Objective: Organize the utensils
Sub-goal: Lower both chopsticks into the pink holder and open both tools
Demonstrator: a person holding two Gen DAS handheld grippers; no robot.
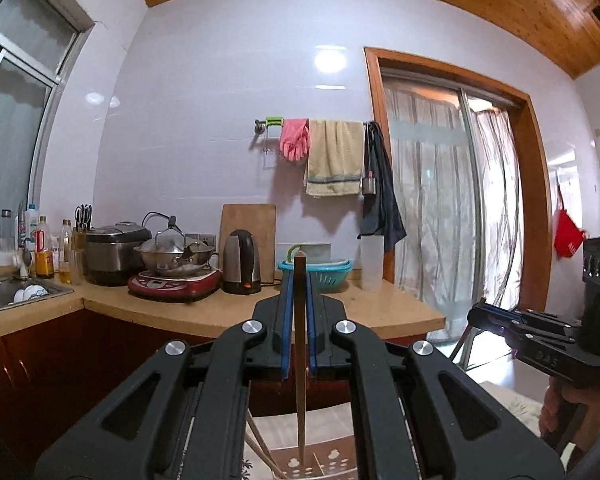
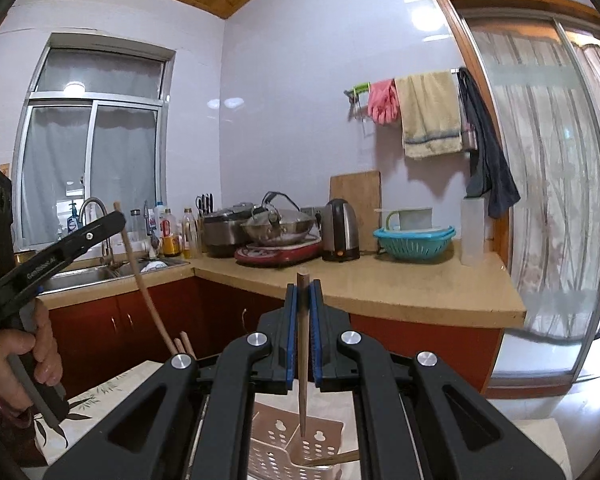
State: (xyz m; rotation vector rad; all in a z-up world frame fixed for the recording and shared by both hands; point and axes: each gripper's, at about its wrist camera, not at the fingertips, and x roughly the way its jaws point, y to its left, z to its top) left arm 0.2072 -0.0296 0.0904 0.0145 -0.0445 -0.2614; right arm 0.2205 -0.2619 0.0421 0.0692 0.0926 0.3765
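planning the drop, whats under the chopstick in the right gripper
Under the wooden chopstick held by the right gripper sits a perforated white-and-brown plastic utensil holder. Another chopstick lies in it; the gripper body hides its bottom.

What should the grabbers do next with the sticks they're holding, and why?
Probably lower them a little. The left gripper and the right gripper each pinch a chopstick upright, tip pointing down above the holder. The tips seem to hang over its slots, so easing down before letting go should drop them in.
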